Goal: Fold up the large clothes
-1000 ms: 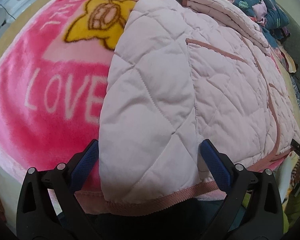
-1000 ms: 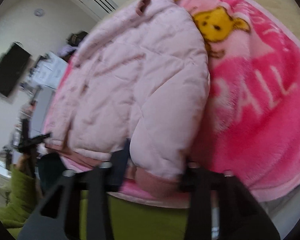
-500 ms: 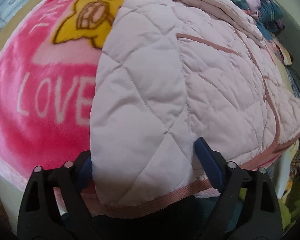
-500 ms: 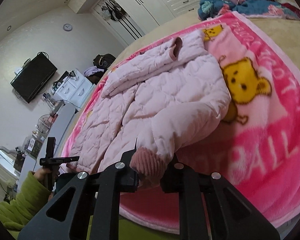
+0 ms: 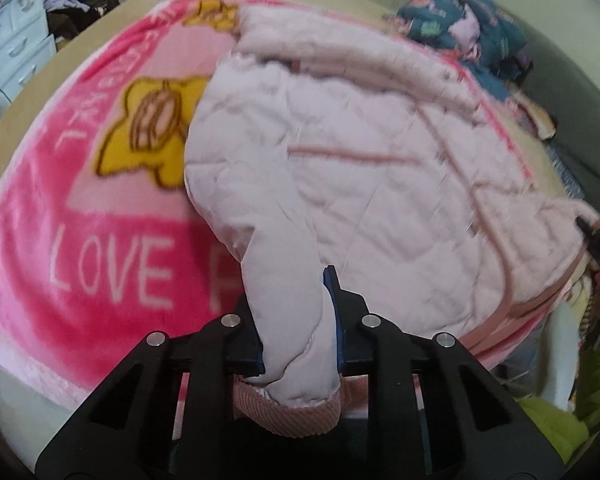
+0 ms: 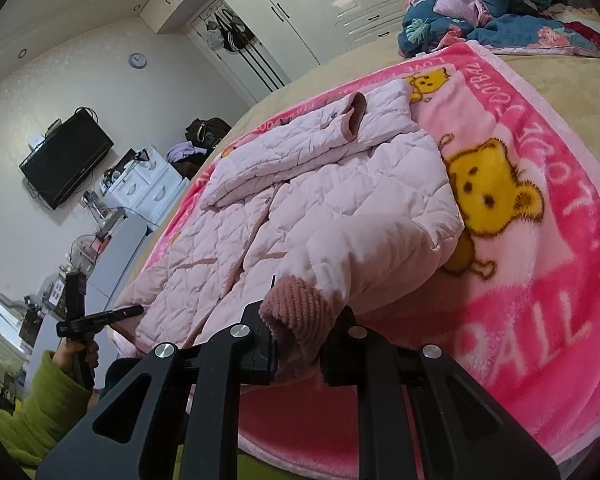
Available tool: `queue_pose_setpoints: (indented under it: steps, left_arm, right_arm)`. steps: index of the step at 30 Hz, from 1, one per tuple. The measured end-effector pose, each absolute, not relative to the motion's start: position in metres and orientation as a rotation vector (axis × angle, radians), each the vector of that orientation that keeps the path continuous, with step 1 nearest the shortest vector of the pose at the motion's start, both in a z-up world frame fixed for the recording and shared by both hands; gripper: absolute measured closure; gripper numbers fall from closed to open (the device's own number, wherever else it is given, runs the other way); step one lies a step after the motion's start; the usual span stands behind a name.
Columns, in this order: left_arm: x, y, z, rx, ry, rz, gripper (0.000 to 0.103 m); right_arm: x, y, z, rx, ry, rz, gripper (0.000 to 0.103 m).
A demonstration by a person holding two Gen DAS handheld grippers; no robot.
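A pale pink quilted jacket (image 5: pixel 380 168) lies on a pink cartoon blanket (image 5: pixel 100 208) on a bed. My left gripper (image 5: pixel 296 320) is shut on the jacket's bottom corner and its ribbed hem (image 5: pixel 296 416), lifted off the blanket. In the right wrist view the jacket (image 6: pixel 300 184) lies spread out with one sleeve folded across its top. My right gripper (image 6: pixel 300 340) is shut on the ribbed cuff (image 6: pixel 296 312) of the near sleeve, held above the blanket (image 6: pixel 540 280). The left gripper also shows at the jacket's far hem corner in the right wrist view (image 6: pixel 128 314).
Dark blue patterned bedding (image 6: pixel 480 12) is piled at the head of the bed. White drawers (image 6: pixel 148 184), a wall television (image 6: pixel 64 160) and wardrobes (image 6: pixel 300 12) stand around the room. The person's green sleeve (image 6: pixel 40 408) is at the lower left.
My left gripper has shut on the jacket's hem corner and lifted it. My right gripper has closed on the sleeve cuff and raised it off the blanket.
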State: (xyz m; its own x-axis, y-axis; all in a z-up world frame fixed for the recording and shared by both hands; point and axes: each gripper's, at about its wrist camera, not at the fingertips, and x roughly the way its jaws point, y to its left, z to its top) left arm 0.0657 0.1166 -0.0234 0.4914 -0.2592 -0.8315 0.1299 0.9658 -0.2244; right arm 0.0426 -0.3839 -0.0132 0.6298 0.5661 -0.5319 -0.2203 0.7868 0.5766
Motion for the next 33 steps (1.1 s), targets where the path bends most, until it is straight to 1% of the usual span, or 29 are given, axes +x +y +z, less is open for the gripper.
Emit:
queue_pose_setpoints:
  steps: [6,13,21,33]
  left_arm:
    - [0.070,0.115,0.012,-0.183,0.917,-0.255,0.088]
    - [0.076,0.106,0.035,-0.159,0.842,-0.249,0.088]
    - [0.086,0.107,0.051,-0.195,0.775,-0.239,0.088]
    - [0.104,0.108,0.062,-0.214,0.735,-0.215,0.088]
  right_arm:
    - [0.045,-0.389,-0.008,0.508,0.737,0.460,0.089]
    - [0.051,-0.397,0.001,0.540,0.699,0.452,0.089]
    - [0.062,-0.403,0.009,0.565,0.660,0.427,0.089]
    - [0.085,-0.404,0.017,0.584,0.620,0.414,0.089]
